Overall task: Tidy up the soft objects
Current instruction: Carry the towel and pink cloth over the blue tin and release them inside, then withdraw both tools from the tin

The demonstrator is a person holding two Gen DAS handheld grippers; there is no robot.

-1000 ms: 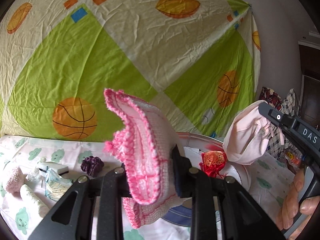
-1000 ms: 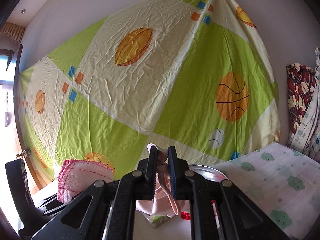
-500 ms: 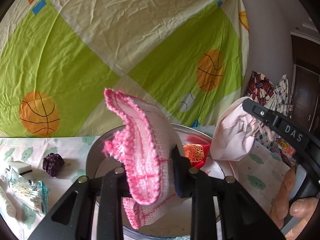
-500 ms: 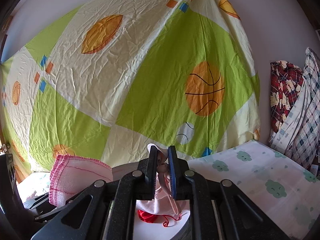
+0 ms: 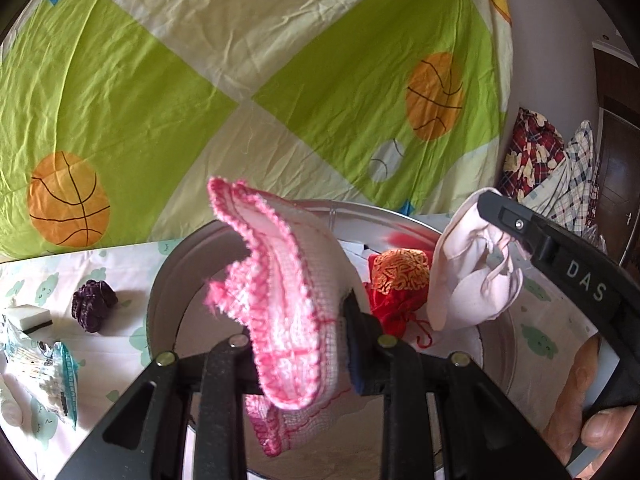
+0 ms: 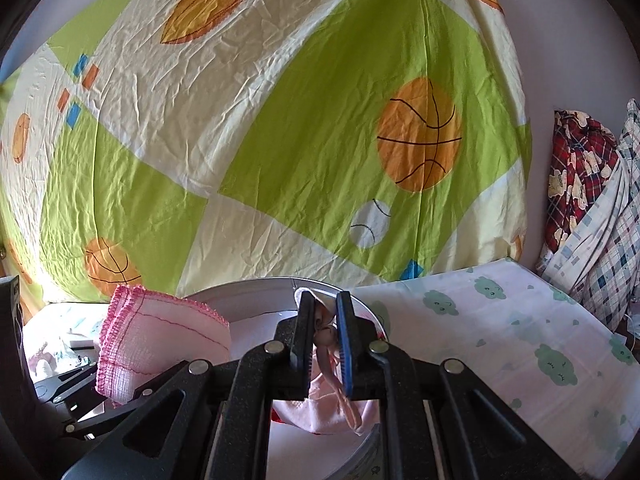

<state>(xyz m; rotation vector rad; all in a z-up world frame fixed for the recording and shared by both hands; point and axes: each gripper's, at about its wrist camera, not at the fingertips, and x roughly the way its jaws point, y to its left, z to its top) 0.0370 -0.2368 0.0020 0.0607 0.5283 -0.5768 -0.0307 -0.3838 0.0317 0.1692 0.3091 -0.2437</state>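
Observation:
My left gripper [image 5: 296, 332] is shut on a pink-edged woven cloth [image 5: 280, 280] and holds it above a round metal basin [image 5: 160, 288]. My right gripper [image 6: 323, 332] is shut on a pale pink fabric piece [image 6: 320, 412], which also shows in the left wrist view [image 5: 468, 280], over the basin's right side. A red and gold pouch [image 5: 400, 280] lies inside the basin. The pink-edged cloth also shows at the left of the right wrist view [image 6: 160, 340].
A dark purple knitted lump [image 5: 94, 306], a white block [image 5: 30, 316] and a plastic packet [image 5: 44, 376] lie on the cloud-print sheet [image 6: 500, 340] left of the basin. A green basketball-print sheet [image 6: 280, 120] hangs behind. Plaid fabrics [image 6: 592, 208] are piled at the right.
Both grippers moved right and forward with their cloths, from beside the basin to above it. The basin now fills the lower middle of both views.

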